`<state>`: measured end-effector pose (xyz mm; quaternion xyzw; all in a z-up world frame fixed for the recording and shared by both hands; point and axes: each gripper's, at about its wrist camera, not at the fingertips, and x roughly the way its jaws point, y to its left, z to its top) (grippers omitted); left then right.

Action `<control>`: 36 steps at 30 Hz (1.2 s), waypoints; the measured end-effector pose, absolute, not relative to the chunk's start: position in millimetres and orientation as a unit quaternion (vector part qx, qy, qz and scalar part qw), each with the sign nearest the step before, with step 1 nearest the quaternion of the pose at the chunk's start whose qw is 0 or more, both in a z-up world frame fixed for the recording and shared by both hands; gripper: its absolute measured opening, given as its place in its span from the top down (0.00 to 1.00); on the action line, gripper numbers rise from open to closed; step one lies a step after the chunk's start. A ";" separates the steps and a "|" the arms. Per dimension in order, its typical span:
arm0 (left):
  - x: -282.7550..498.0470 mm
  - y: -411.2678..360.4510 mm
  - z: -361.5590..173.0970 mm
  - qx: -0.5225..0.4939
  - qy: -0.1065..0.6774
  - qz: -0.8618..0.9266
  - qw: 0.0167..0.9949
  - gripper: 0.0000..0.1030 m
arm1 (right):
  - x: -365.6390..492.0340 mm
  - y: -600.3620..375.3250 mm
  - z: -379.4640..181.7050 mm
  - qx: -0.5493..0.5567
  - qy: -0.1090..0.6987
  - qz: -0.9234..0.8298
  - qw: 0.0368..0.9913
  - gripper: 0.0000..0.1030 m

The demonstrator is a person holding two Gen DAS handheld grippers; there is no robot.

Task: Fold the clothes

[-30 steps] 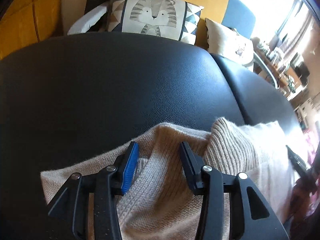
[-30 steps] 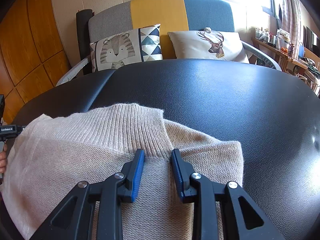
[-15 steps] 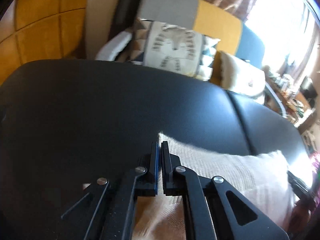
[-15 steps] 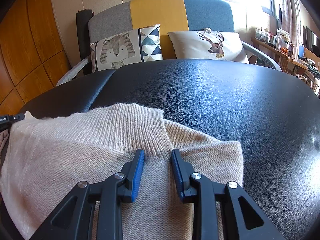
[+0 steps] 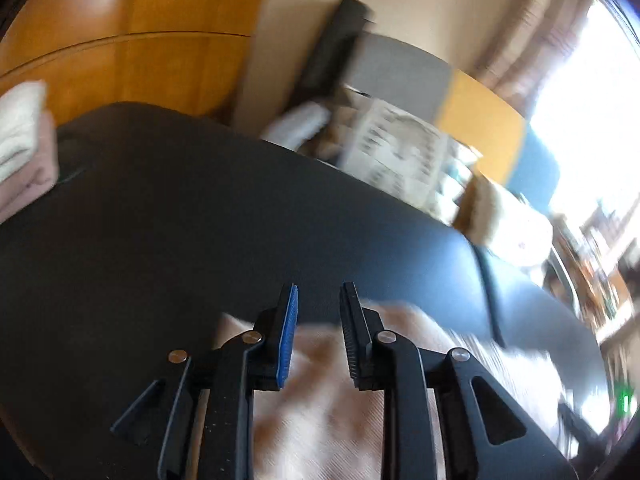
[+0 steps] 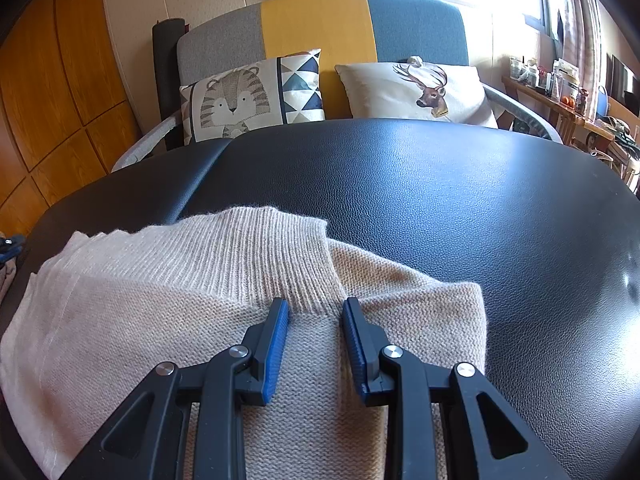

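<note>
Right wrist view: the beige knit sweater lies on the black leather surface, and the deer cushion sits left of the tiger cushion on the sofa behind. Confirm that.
One detail is wrong. In the right wrist view the deer cushion sits right of the tiger cushion, not left. The rest holds: the beige knit sweater lies on the black leather surface, with the sofa behind.

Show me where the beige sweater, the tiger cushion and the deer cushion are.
beige sweater (image 6: pixel 168 304): right wrist view, on its folded knit body.
tiger cushion (image 6: pixel 236 100): right wrist view, on the tiger's face.
deer cushion (image 6: pixel 384 92): right wrist view, on the plain cream cloth left of the deer.
</note>
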<state>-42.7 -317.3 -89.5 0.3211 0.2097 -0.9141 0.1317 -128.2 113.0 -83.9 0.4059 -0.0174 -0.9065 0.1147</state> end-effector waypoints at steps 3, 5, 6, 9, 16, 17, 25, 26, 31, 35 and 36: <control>-43.8 -279.5 -107.4 0.355 0.167 -0.916 0.086 0.77 | -127.9 112.8 -83.4 0.406 -0.016 -0.907 0.114 0.73; -46.3 -259.4 -125.5 0.374 0.140 -0.913 0.080 0.77 | -127.6 114.0 -83.1 0.406 -0.019 -0.906 0.115 0.73; -44.5 -257.1 -133.2 0.375 0.133 -0.913 0.086 0.77 | -128.1 116.0 -83.0 0.407 -0.024 -0.906 0.118 0.73; -34.5 -265.2 -135.4 0.354 0.150 -0.919 0.090 0.69 | -130.9 128.7 -82.9 0.409 -0.058 -0.901 0.134 0.73; -29.8 -278.0 -139.1 0.348 0.176 -0.918 0.079 0.68 | -123.6 131.5 -41.6 0.368 -0.076 -0.914 0.155 0.73; -29.8 -277.7 -139.5 0.347 0.174 -0.918 0.080 0.68 | -124.3 116.9 -35.9 0.368 -0.055 -0.911 0.175 0.73; -19.8 -274.7 -140.0 0.340 0.192 -0.917 0.078 0.68 | -143.4 48.7 -48.8 0.394 0.071 -0.887 0.229 0.75; -20.4 -274.3 -140.1 0.339 0.193 -0.918 0.078 0.68 | -149.1 55.4 -51.7 0.402 0.057 -0.886 0.224 0.75; -20.4 -278.3 -142.8 0.336 0.203 -0.917 0.073 0.68 | -172.4 108.3 -64.1 0.431 -0.049 -0.887 0.159 0.80; -18.6 -280.9 -143.6 0.334 0.210 -0.916 0.068 0.68 | -157.4 148.0 -50.8 0.400 -0.134 -0.892 0.159 0.83; -18.2 -282.1 -143.9 0.333 0.214 -0.916 0.065 0.68 | -152.9 157.7 -46.9 0.391 -0.155 -0.893 0.159 0.81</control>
